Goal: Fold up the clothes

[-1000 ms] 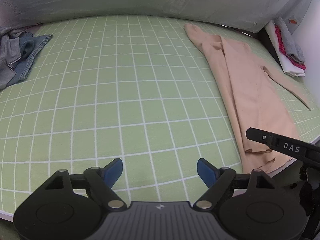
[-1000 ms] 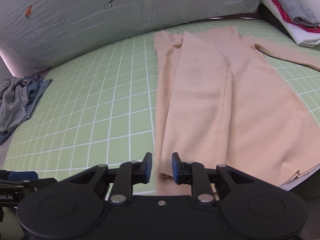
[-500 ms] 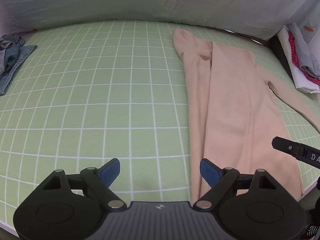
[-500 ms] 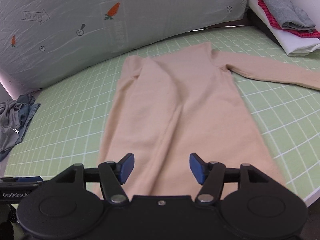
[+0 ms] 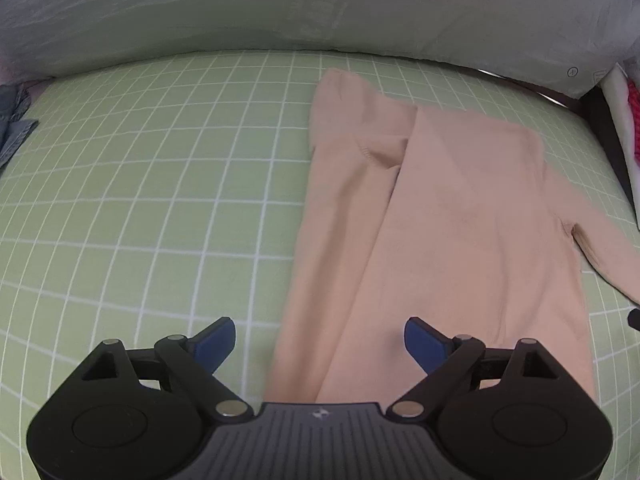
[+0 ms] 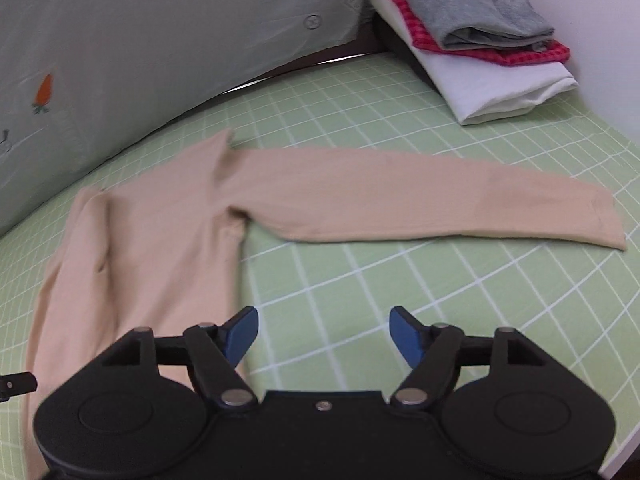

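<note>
Green gridded sheet [image 5: 140, 200] carried beige sweater [image 5: 440, 220], one side already folded in, other sleeve [image 6: 420, 204] outstretched. Right gripper [image 6: 322, 334] jaws had just opened, empty, past hem. Left gripper [image 5: 318, 344] wide, empty. Sleeve fold probably next.

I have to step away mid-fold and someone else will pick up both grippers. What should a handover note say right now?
Left gripper: open, empty, above the beige sweater near its hem; jaws have just been opening.
Right gripper: open, empty, over the green checked sheet just right of the sweater body; jaws have just been opening.
Sweater: flat on the sheet, left side already folded over the body.
Right sleeve: stretched out sideways, unfolded.
Folded pile: far right corner.
Left to do: likely fold that sleeve in, then fold the body up.
</note>
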A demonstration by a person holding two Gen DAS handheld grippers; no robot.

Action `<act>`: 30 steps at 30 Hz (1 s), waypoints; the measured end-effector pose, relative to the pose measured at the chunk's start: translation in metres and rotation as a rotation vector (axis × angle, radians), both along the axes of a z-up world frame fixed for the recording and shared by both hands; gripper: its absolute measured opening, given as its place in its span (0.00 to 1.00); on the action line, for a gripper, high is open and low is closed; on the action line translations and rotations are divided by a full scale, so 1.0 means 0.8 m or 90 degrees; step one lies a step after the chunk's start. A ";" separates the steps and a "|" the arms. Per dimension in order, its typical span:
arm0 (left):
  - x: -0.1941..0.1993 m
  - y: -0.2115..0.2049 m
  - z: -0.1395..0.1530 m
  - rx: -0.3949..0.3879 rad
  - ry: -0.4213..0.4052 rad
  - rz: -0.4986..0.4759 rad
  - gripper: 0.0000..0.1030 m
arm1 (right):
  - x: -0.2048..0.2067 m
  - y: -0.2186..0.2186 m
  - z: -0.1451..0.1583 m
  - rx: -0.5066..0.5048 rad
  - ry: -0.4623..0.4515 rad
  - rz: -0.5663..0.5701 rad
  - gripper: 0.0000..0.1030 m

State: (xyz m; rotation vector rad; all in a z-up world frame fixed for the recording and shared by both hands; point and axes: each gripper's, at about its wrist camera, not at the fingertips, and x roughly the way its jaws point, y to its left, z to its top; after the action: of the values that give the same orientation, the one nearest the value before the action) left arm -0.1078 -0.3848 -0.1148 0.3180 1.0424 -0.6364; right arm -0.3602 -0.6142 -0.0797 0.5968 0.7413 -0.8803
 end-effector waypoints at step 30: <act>0.074 -0.092 -0.034 0.013 -0.027 -0.026 1.00 | -0.147 -0.222 -0.054 -0.073 0.065 -0.297 0.97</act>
State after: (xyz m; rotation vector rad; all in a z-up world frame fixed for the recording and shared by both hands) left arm -0.0484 -0.4580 -0.1421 0.3706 1.0043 -0.6532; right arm -0.4779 -0.7916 -0.1233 0.6370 0.6473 -1.3833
